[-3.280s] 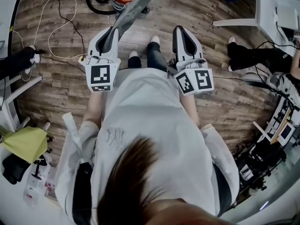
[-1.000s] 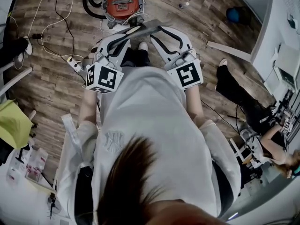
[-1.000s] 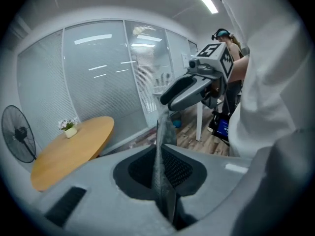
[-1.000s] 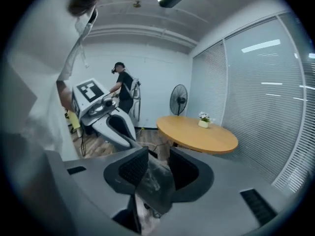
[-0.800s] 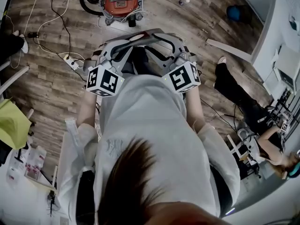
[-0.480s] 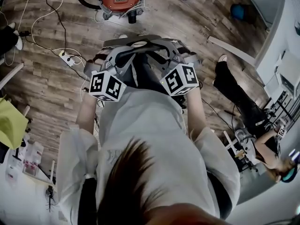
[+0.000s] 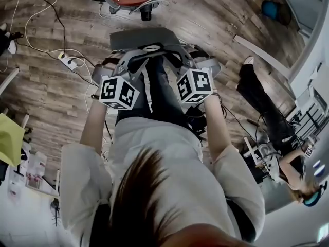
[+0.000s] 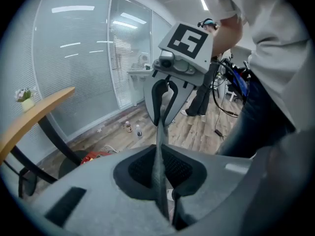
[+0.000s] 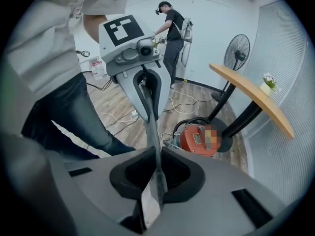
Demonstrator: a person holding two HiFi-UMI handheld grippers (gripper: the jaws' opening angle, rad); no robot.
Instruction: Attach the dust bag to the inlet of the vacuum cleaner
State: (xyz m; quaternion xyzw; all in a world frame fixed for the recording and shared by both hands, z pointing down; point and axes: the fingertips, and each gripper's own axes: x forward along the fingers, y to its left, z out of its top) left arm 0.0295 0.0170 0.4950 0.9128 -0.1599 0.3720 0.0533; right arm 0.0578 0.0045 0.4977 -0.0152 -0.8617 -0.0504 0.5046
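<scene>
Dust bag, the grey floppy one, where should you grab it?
Pinch the grey cloth dust bag at its flat collar around the round opening, from left and right sides, edge-on. The collar looks thin and stiff, likely steadier than the limp cloth body.

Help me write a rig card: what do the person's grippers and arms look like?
The left gripper and right gripper are matching light-grey shells with dark-lined jaws, each with a white cube of black square markers. White sleeves end near the elbows. The right jaws have just been closing on the dust bag.
</scene>
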